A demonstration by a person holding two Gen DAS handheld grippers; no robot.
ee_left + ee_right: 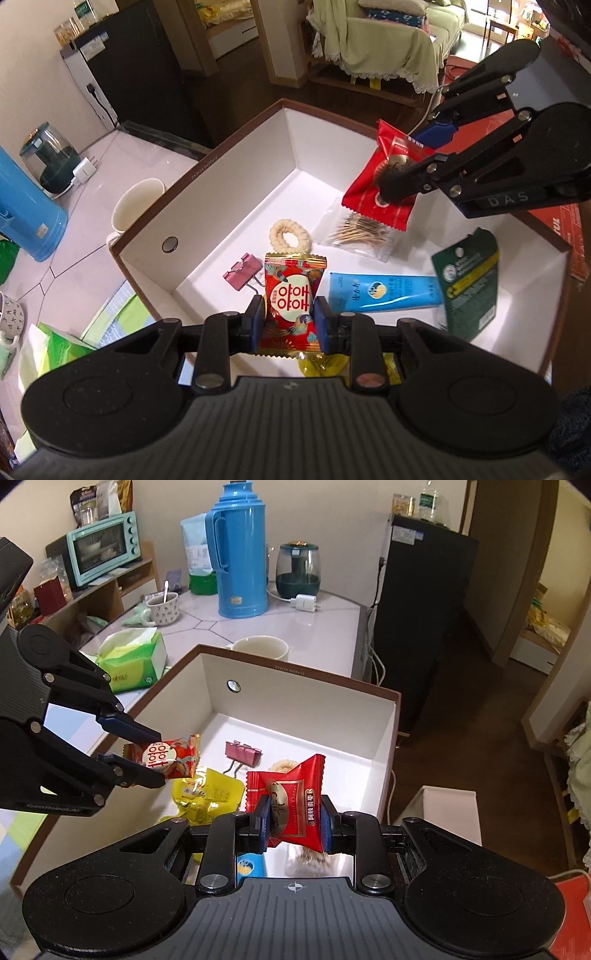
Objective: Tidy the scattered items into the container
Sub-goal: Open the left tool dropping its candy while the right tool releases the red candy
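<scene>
Grippers meet above a white box [236, 184] with a brown rim, each one clenched on a snack. The left gripper [289, 320] pinches a red and gold candy packet [291, 295] between its blue pads, holding it over the near end of the box; the right wrist view shows the same packet at the left, above a yellow wrapper [207, 794]. The right gripper [295, 827] clamps a red pastry packet [291, 797] over the far right part of the box, above a clear bag of toothpicks [360, 232]. On the box floor lie a pink binder clip [242, 275], a cream hair tie [290, 234], a blue tube [384, 293] and a dark green pouch [471, 284]. Beside the box on the pale counter [325, 616] stand a white cup [138, 205], a blue thermos [240, 550] and a green tissue pack [133, 661]
</scene>
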